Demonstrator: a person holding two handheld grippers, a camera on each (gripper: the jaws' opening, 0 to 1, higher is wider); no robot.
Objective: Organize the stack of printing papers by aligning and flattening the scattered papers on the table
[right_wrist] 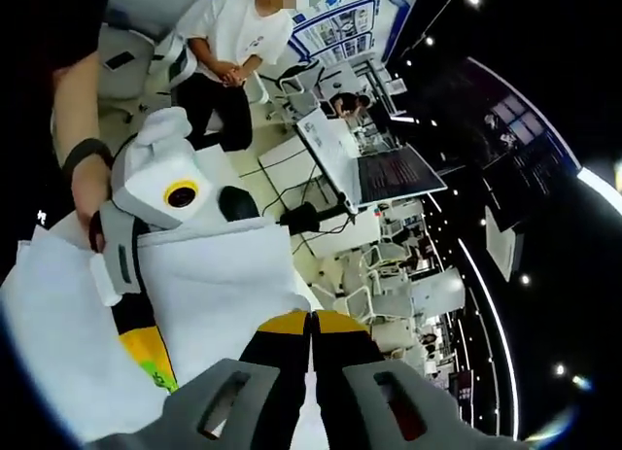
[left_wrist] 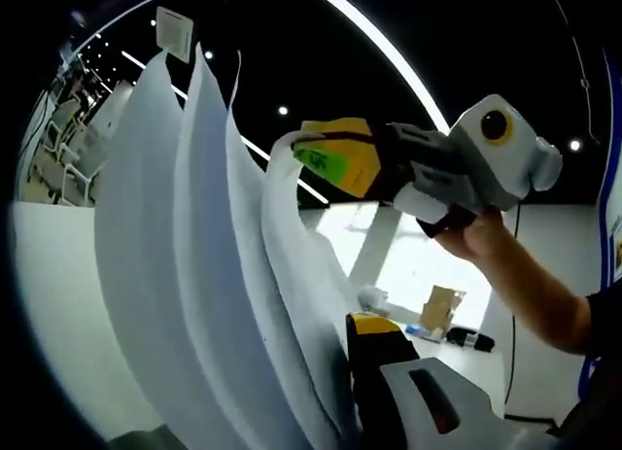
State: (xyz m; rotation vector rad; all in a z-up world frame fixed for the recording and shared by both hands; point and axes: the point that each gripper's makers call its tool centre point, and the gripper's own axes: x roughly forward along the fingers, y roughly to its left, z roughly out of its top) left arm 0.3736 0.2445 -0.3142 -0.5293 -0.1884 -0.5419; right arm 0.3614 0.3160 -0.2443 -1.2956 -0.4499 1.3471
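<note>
Clearly unfinished: both grippers, left [left_wrist: 374, 348] and right [right_wrist: 311, 326], pinch the papers [left_wrist: 204, 275] aloft, sheets fanned apart, neither aligned nor flattened yet.

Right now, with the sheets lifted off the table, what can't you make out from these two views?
- Left gripper view: the table under the papers is hidden by the fanned sheets.
- Left gripper view: the left gripper shows one jaw; the papers cover the rest, so its grip is unclear.
- Right gripper view: the sheets' lower edges are cut off by the right gripper and the view's edge, so alignment is unreadable.
</note>
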